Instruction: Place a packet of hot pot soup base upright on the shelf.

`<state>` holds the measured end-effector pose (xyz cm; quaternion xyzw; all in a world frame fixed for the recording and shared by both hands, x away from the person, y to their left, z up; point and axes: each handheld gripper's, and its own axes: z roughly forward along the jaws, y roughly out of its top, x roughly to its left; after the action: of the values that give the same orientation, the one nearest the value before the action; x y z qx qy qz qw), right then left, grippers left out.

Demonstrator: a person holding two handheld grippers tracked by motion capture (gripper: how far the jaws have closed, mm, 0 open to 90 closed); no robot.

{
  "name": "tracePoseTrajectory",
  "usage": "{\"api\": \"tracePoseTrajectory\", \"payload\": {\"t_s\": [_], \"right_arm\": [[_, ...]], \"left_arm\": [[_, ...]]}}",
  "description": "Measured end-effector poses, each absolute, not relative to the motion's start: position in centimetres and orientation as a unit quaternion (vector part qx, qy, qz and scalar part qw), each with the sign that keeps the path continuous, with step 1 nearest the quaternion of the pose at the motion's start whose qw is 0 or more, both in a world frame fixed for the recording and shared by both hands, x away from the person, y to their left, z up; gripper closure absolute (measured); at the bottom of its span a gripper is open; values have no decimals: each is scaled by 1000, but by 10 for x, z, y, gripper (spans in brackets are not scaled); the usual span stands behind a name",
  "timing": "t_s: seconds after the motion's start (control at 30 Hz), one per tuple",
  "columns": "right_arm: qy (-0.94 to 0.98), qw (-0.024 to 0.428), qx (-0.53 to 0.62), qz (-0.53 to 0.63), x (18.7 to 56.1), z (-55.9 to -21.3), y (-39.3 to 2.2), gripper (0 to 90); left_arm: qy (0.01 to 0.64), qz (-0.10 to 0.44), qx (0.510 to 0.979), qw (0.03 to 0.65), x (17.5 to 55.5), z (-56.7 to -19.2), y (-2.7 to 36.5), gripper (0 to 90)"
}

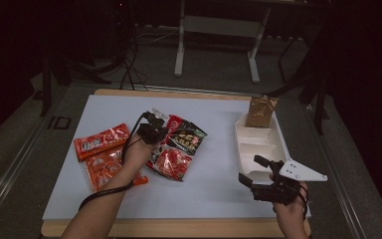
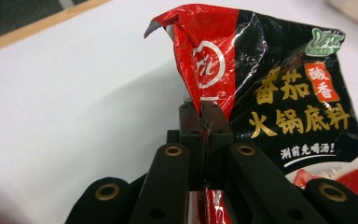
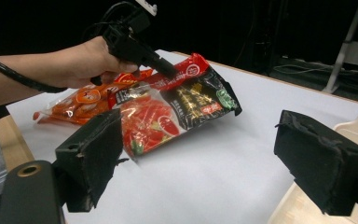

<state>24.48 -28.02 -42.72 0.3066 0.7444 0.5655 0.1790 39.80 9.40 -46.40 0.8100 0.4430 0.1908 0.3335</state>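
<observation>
Nearest the person, the right hand-held gripper (image 1: 252,172) hovers with its jaws spread wide and nothing between them, just beside the near end of a white tray (image 1: 258,144) on the tabletop (image 1: 209,184). Farther in, the left hand-held gripper (image 1: 157,130) pinches the red top edge of a black-and-red sauce packet (image 2: 279,93), its near end raised. Orange snack packets (image 1: 102,141) lie left of it. A brown bag (image 1: 261,111) stands at the tray's far end.
</observation>
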Motion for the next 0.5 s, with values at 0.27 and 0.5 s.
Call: {"api": "tracePoseTrajectory", "payload": {"t_s": [0.27,0.5], "right_arm": [[746,196,298,562,244,-425,-281,153],[747,210,298,556,246,-424,-279,146]], "left_arm": [[410,201,808,371,378,-450,91,900],[395,205,799,403,360,-440,90,899]]}}
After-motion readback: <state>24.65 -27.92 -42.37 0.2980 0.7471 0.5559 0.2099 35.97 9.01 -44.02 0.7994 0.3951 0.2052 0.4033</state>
